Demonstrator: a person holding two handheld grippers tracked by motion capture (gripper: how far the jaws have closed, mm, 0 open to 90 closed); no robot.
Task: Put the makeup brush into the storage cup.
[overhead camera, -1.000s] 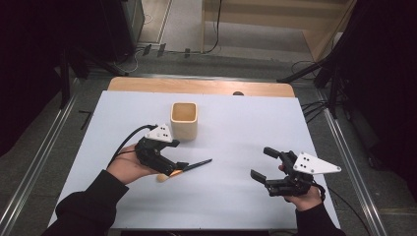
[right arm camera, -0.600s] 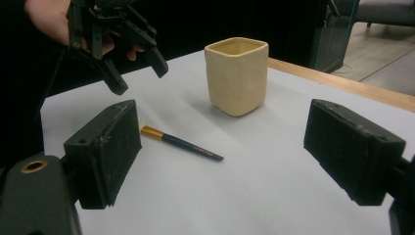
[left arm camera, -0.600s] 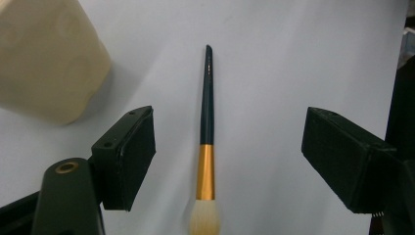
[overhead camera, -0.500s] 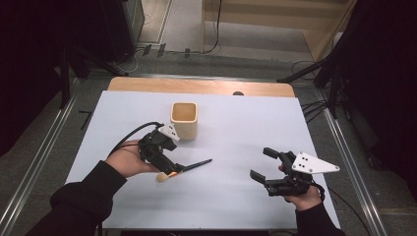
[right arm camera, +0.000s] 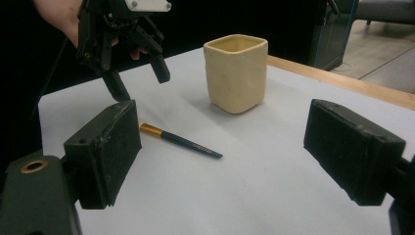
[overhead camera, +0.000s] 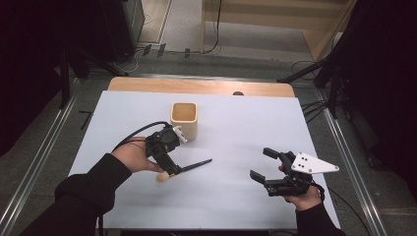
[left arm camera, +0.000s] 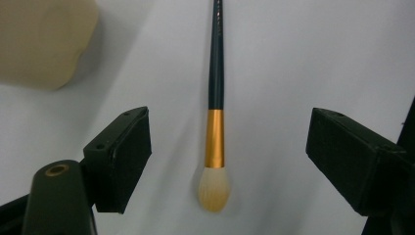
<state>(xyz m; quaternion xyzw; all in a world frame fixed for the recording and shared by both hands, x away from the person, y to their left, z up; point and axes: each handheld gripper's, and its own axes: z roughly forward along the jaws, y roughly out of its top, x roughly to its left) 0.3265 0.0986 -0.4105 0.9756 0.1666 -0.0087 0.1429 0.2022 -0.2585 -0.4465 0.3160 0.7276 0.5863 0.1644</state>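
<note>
- My left gripper [overhead camera: 169, 164] hangs over the brush [left arm camera: 216, 105], jaws spread wide, one on each side of its gold ferrule, touching nothing.
- The brush lies flat on the white table [overhead camera: 236, 132], left of centre and toward the near edge, pale bristles pointing at the near-left corner and dark handle angling toward the right edge.
- The cream cup [overhead camera: 184, 119] stands upright just beyond it, nearer the far edge, apart from the brush.
- My right gripper [overhead camera: 263, 169] sits low near the near-right corner, jaws wide apart and empty, facing the cup and brush.
</note>
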